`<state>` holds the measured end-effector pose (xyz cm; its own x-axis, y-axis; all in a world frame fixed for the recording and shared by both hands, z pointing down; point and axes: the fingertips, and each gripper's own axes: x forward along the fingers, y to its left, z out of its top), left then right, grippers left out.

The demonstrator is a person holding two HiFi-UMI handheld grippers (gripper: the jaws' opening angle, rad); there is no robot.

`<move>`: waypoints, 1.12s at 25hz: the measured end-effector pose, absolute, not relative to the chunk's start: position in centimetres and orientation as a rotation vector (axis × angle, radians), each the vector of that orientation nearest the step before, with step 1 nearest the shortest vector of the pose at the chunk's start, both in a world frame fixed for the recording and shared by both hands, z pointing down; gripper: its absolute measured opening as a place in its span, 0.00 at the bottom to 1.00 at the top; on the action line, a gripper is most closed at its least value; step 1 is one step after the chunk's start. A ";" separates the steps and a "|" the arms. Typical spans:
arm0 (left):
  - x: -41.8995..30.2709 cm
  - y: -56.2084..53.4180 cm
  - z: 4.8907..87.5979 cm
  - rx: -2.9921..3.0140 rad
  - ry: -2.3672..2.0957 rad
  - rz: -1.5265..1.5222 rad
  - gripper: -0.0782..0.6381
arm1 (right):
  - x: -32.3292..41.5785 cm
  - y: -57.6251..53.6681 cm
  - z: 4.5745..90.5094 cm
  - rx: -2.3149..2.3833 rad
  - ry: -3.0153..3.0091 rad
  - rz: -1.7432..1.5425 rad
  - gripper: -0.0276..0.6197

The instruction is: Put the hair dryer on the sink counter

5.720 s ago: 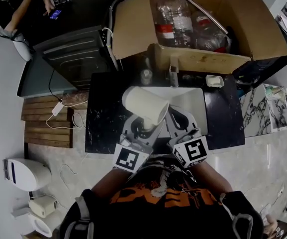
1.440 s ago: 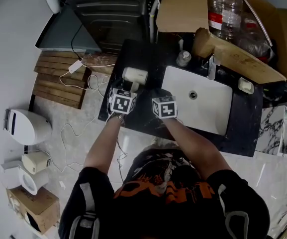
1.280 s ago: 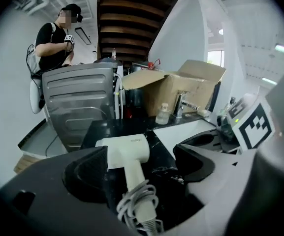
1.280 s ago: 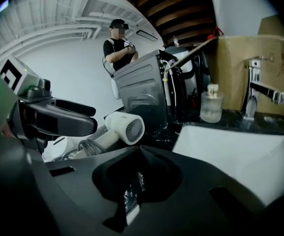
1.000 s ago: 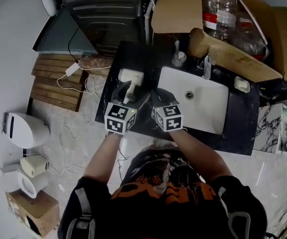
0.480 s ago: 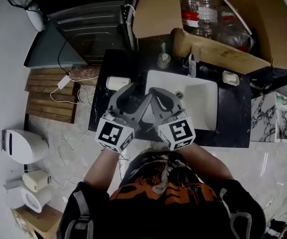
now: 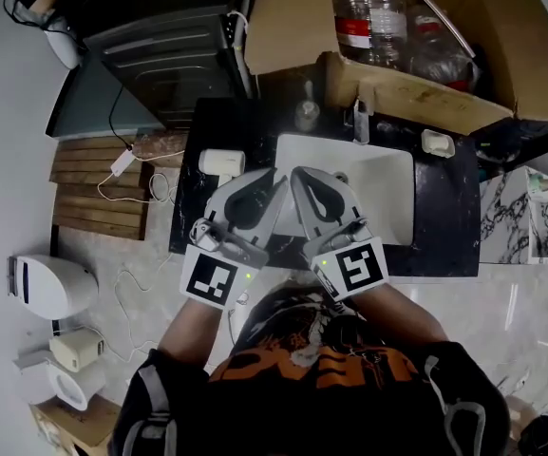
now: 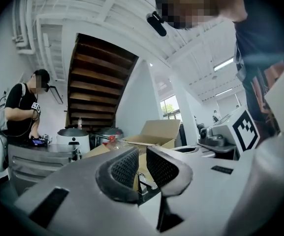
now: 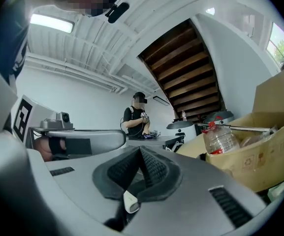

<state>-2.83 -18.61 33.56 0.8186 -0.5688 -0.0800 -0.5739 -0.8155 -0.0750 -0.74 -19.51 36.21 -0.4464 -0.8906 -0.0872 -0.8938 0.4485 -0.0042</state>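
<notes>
Left tongs (image 8: 142,165) closing empty, right tongs (image 9: 140,155) shut, above sink counter (image 7: 444,231) near hair dryer (image 7: 220,162); cardboard box (image 7: 416,98) behind.

No writing, label or number can be read anywhere here

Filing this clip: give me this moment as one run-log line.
hair dryer: lying on sink counter, left of basin | left gripper: jaws closing, nothing between | right gripper: shut, empty
</notes>
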 end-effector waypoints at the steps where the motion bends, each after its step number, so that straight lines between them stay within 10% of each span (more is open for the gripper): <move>1: -2.8 -18.6 33.6 -2.905 0.916 0.079 0.20 | -0.7 -19.5 36.1 -1.610 2.603 0.065 0.06; 28: -1.1 -17.7 33.2 -2.943 0.931 0.145 0.14 | 1.0 -17.3 33.8 -1.647 2.557 0.131 0.06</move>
